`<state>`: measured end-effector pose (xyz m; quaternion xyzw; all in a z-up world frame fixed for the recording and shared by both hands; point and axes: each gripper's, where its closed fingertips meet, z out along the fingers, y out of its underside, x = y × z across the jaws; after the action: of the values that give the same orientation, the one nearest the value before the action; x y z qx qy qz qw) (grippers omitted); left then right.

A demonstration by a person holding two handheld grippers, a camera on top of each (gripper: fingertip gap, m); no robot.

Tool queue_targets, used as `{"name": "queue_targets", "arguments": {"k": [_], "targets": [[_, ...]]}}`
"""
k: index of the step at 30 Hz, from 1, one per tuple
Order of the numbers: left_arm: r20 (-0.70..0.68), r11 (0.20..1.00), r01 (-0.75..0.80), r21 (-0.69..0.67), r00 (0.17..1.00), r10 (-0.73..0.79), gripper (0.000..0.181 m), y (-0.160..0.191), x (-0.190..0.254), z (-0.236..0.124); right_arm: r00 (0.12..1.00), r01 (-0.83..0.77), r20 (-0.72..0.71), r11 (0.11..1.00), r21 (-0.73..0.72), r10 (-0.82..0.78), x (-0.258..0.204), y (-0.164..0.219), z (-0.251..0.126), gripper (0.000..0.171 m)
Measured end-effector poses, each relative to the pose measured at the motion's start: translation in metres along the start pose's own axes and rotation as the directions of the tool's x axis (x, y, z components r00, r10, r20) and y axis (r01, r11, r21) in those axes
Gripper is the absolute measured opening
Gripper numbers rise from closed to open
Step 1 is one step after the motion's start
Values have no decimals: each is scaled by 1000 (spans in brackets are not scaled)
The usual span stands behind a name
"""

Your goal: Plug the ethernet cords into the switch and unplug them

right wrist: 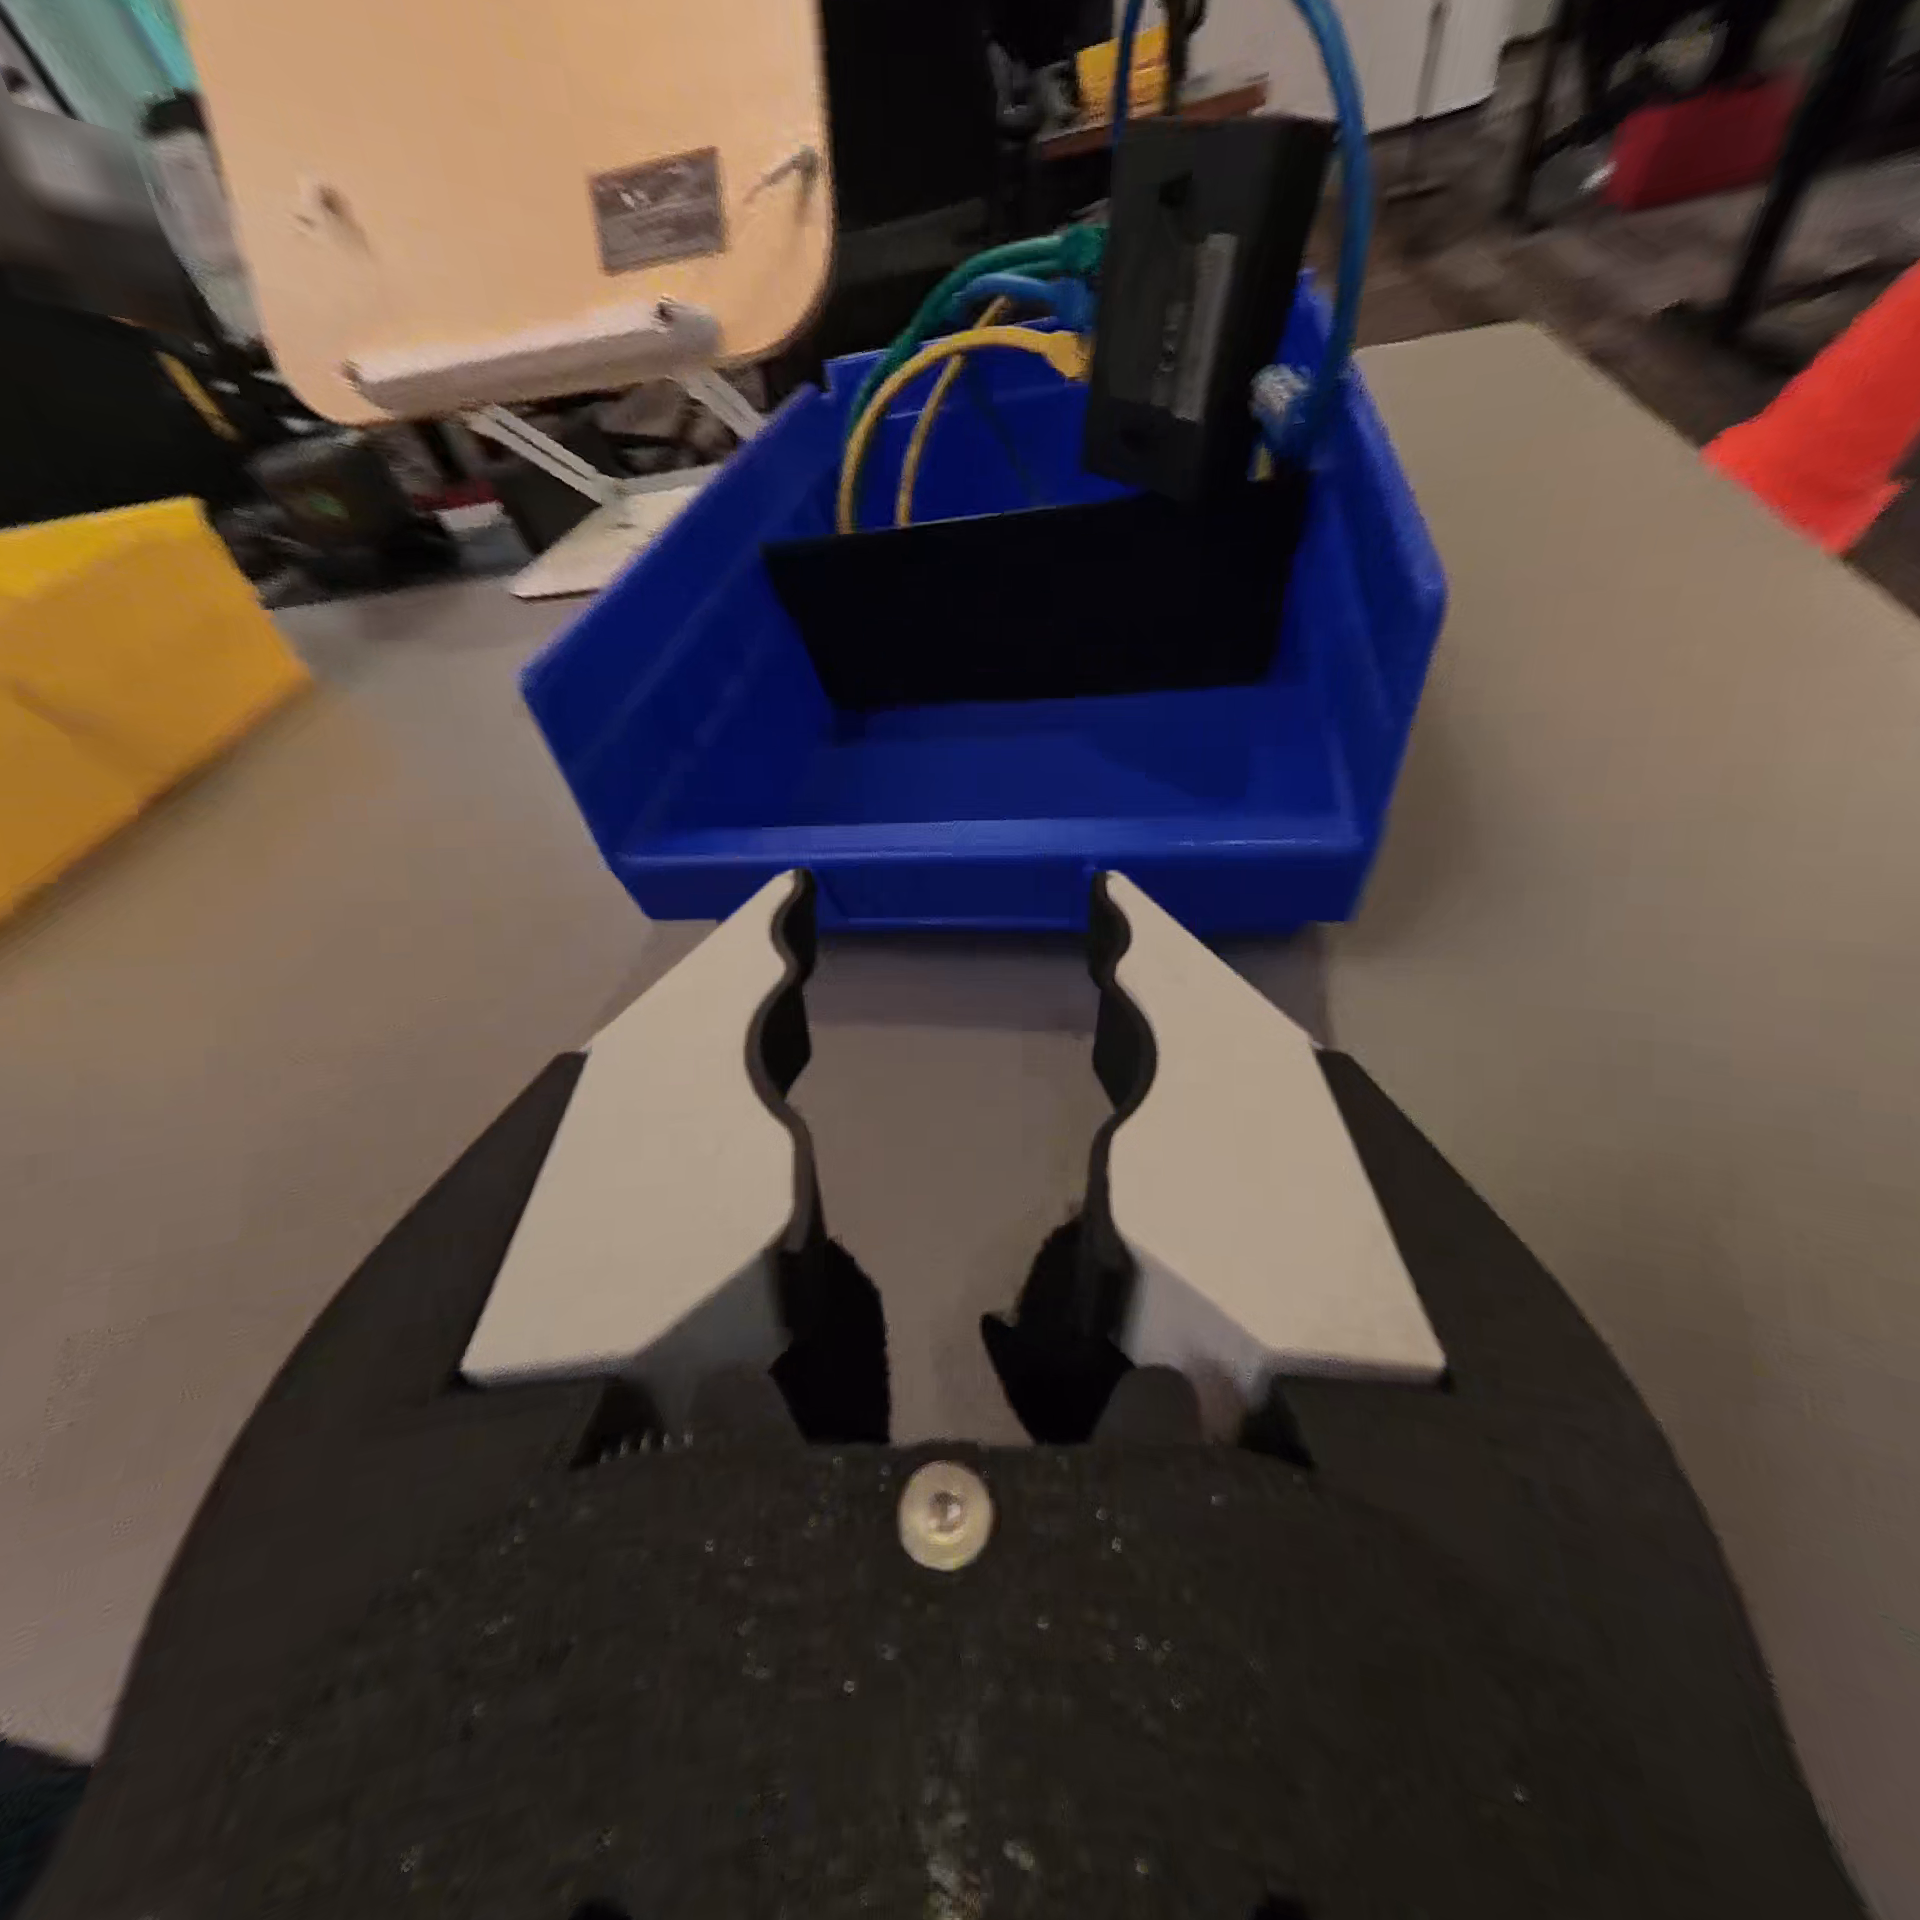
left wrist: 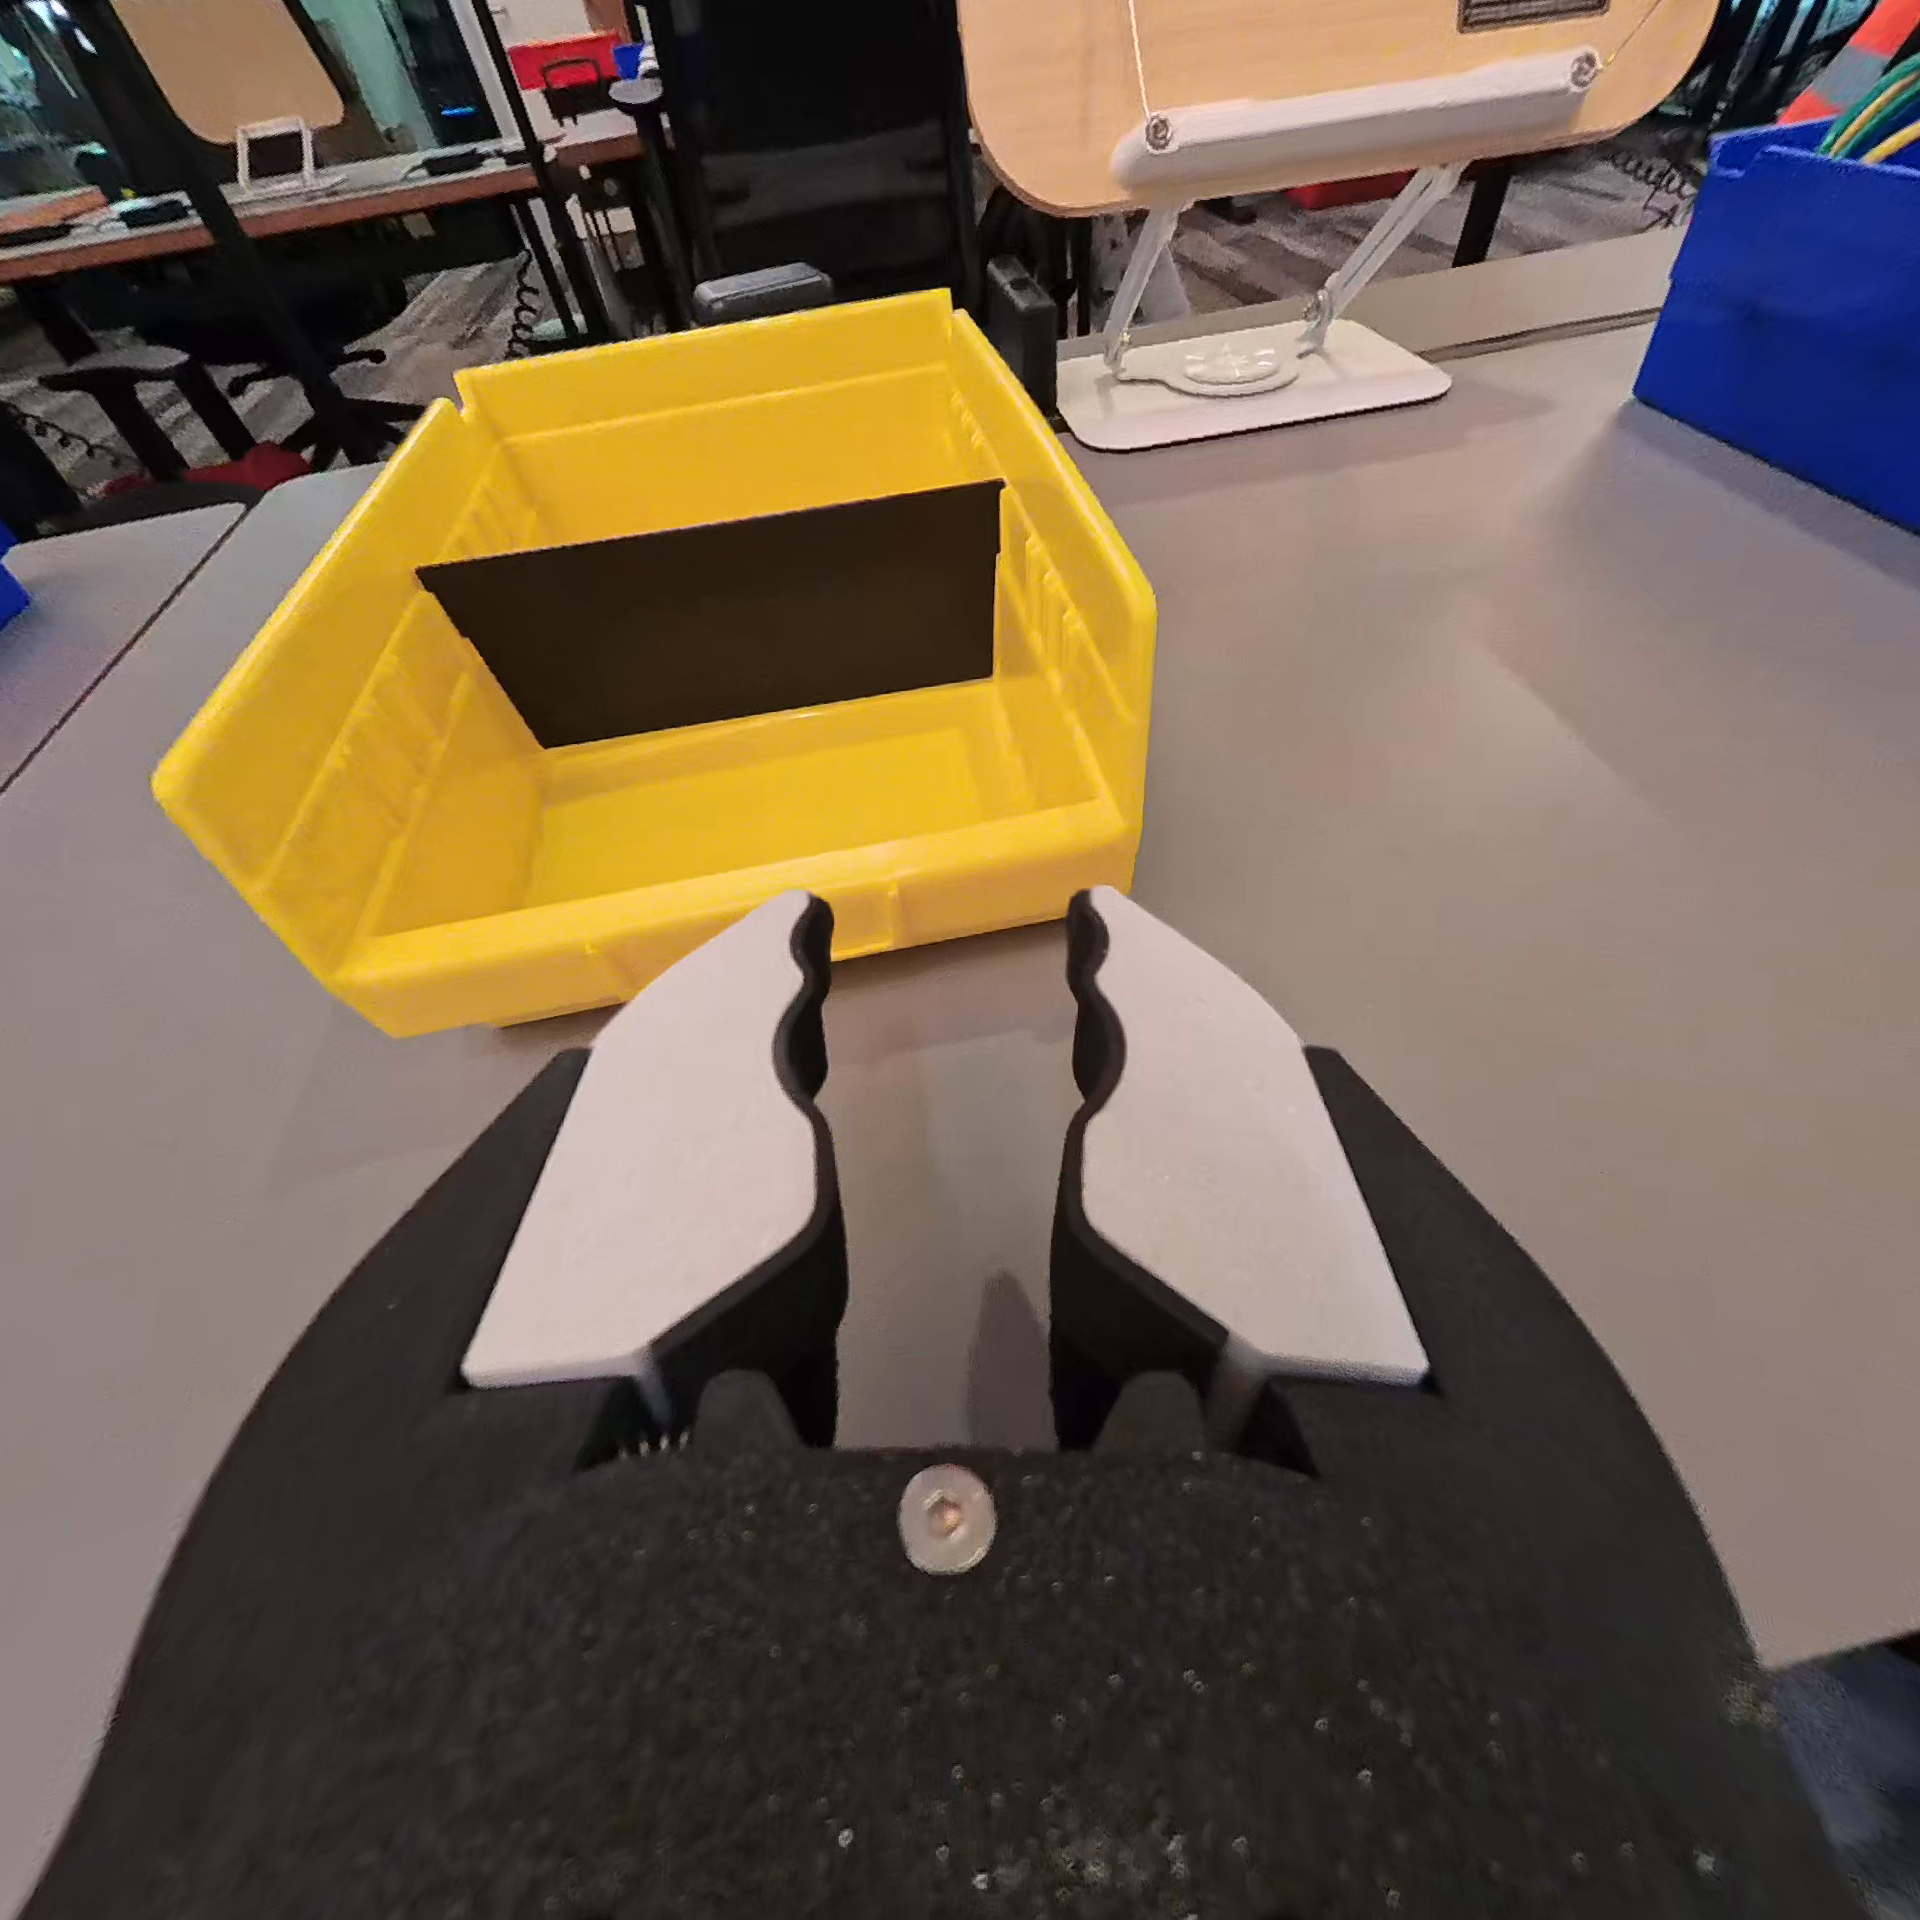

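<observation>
Ahead of the right hand-held gripper (right wrist: 945, 914), parted wide and empty, the black switch (right wrist: 1195, 301) stands tilted in the blue bin's (right wrist: 987, 842) rear compartment among ethernet cords (right wrist: 1340, 208). Before the left hand-held gripper (left wrist: 948, 935), likewise spread and empty, sits a yellow bin (left wrist: 727, 945) on the tabletop (left wrist: 1455, 831).

Two grey wedge-shaped fingers (left wrist: 686, 1143) with wavy black rubber pads (right wrist: 779, 1039), speckled black foam-textured gripper body (left wrist: 935, 1714), one silver hex screw (right wrist: 943, 1527)
</observation>
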<state>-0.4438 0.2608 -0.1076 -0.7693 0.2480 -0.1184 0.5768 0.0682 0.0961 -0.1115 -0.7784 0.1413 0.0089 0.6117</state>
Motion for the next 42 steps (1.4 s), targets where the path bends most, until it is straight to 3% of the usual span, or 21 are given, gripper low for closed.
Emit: {"name": "queue_targets", "arguments": {"k": [4,7,12,27,30,35,38,42], "targets": [[11,994,105,26,994,-105,46,1,-3,1,999,41,14,999,7,-41,-13,-12,2,53],[-25,987,162,-15,986,-163,46,6,1,2,999,49,0,998,-33,-49,-19,0,7,61],[48,985,163,-56,986,-160,47,11,-7,-2,997,74,15,997,-37,-74,-31,6,0,65],[78,980,178,-91,982,-171,48,23,-11,-7,996,88,38,994,-72,-86,-44,12,16,68],[80,978,187,-86,980,-181,55,26,-10,-11,984,176,45,983,-54,-174,-58,9,21,70],[73,989,96,-116,993,-88,67,33,6,-15,964,230,171,964,-131,-206,-120,12,60,77],[47,984,55,-168,998,-48,70,41,18,-15,960,271,119,951,-149,-255,-128,-4,94,76],[17,974,36,-222,999,-33,83,51,26,-12,973,209,143,960,-189,-184,-137,-2,113,77]]}}
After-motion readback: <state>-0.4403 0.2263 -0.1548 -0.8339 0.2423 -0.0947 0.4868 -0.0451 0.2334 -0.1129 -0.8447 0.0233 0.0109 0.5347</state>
